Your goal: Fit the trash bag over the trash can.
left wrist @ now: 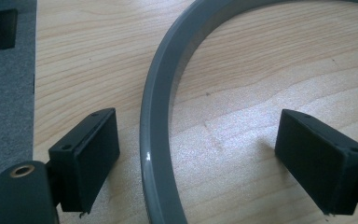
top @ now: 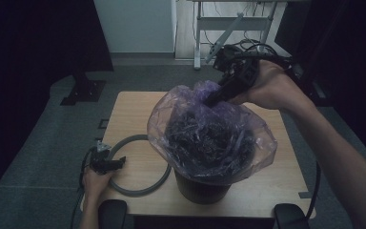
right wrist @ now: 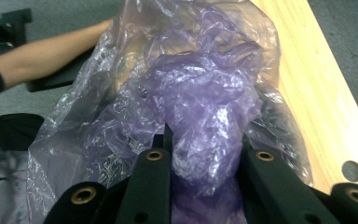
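A dark round bin stands at the table's middle, lined with a thin purple plastic bag that spills over its rim. My right gripper reaches in from the far right and is shut on a bunched fold of the bag's far edge. In the right gripper view the crumpled bag is pinched between the two jaws of that gripper. A grey ring lies flat on the table, left of the bin. My left gripper rests open at its left arc. The ring runs between its jaws untouched.
The wooden table is small, with grey carpet around it and its left edge close to my left gripper. A desk frame with cables stands at the back. The person's left forearm lies beyond the bag in the right gripper view.
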Available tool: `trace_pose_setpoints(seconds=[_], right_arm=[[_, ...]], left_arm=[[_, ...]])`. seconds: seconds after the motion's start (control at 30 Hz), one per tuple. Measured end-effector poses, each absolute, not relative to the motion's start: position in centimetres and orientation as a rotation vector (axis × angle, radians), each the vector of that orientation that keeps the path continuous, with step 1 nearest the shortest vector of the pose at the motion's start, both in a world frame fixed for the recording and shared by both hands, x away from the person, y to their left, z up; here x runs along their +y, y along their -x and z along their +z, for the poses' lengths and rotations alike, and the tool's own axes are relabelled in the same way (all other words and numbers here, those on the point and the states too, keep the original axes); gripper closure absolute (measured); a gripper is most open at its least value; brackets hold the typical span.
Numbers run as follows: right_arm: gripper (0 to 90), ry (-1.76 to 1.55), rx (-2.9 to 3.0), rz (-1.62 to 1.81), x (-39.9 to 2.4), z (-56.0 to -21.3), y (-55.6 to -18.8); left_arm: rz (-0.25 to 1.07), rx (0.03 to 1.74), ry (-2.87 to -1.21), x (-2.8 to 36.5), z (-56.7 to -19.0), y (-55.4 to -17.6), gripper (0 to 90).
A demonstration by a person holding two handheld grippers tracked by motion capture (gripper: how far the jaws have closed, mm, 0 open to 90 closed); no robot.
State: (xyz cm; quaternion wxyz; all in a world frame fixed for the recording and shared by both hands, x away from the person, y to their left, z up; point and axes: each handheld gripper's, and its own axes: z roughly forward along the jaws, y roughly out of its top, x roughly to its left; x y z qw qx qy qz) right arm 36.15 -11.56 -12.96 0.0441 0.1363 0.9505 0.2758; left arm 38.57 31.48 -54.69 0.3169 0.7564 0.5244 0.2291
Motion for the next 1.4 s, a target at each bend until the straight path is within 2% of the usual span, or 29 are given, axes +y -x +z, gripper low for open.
trace_pose_setpoints(seconds=[0.77,1.4], right_arm=[[76.6,-0.444,2.904,0.691,-10.0,-18.6,-38.6],[76.0,-0.426,2.989,0.552,-8.7,-23.6,-39.2]], left_arm=[[0.602,1.378,-1.992,31.5,-54.7,-38.6,13.8],[0.603,1.376,-1.993,31.5,-54.7,-38.6,13.8]])
